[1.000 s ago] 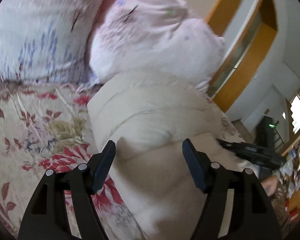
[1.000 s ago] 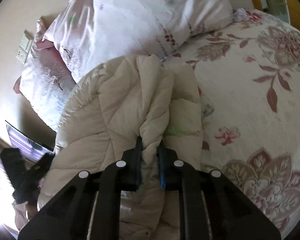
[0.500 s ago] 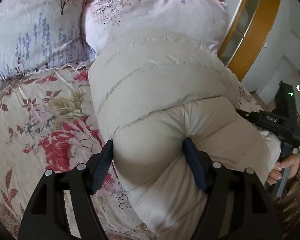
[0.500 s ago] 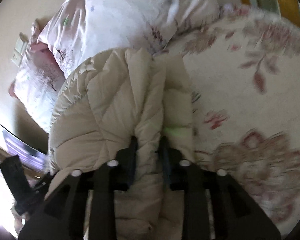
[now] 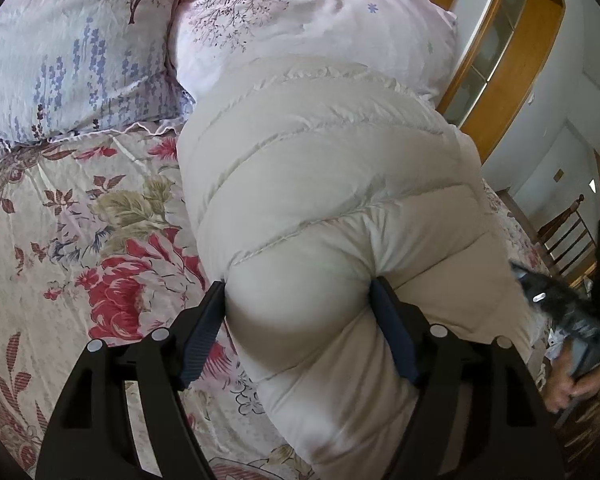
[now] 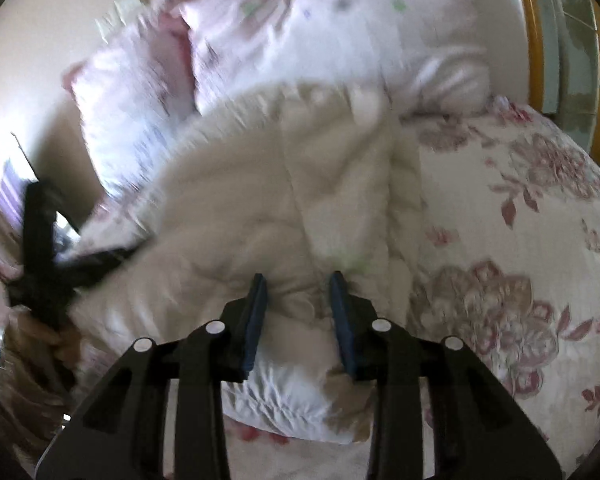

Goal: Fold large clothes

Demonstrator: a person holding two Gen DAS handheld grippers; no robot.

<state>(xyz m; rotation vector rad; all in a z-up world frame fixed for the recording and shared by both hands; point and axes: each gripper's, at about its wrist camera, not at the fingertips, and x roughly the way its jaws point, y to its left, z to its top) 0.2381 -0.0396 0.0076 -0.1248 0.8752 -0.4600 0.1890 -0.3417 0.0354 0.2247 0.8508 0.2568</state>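
The puffy cream jacket [image 5: 332, 200] lies folded into a thick bundle on the flowered bedspread [image 5: 60, 240], its far end butting against the pink pillow [image 5: 300, 20] at the head of the bed. I read it as nearly folded: the quilted layers are stacked and what remains is getting them to lie flat.

My left gripper [image 5: 300, 320] is spread wide around the near roll of padding. Its jaws have just been opening a little further, yet both pads press against the bulging fabric, so I call it clenched on the jacket at a wide span. I hold it there, I judge, to pin the springy fill so the fold does not pop open.

My right gripper [image 6: 298, 312] is on the other side of the bundle. Its jaws parted within the last second and have just drawn in slightly; a ridge of jacket [image 6: 300, 200] sits between the blue pads, but the view is smeared and I cannot tell whether they pinch it or stand clear.

The lavender pillow [image 5: 68, 60] lies beside the pink one, apart from the jacket.
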